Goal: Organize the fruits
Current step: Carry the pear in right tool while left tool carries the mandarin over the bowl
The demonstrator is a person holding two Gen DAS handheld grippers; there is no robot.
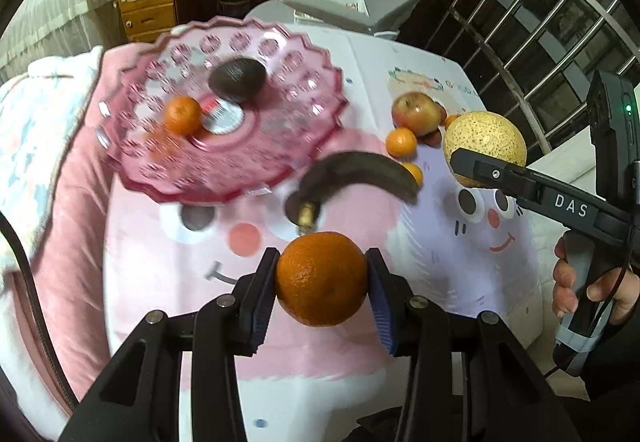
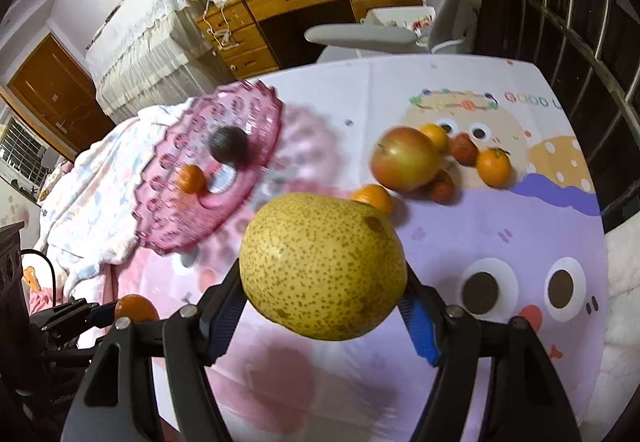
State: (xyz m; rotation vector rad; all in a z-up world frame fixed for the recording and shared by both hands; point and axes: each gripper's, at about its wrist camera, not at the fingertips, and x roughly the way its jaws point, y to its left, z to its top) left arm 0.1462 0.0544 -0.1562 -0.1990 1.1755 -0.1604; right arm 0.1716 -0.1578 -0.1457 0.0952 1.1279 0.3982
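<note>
Clamped in the left gripper (image 1: pixel 322 278), a mandarin (image 1: pixel 322 278) hangs above the cartoon tablecloth (image 1: pixel 440 282); the right gripper (image 2: pixel 324 270) squeezes a speckled pear (image 2: pixel 324 266). Beyond sits a pink plate (image 1: pixel 160 169) holding an avocado (image 1: pixel 237 78).

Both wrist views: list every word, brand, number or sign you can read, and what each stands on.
"DAS": white letters on the right gripper's black finger, left wrist view.
"GOOD", then a cut-off letter: coloured outline letters on the tablecloth, right wrist view; slightly soft.
Red and white sticker in the pink plate: print too blurred to read.
Nothing else is legible.
</note>
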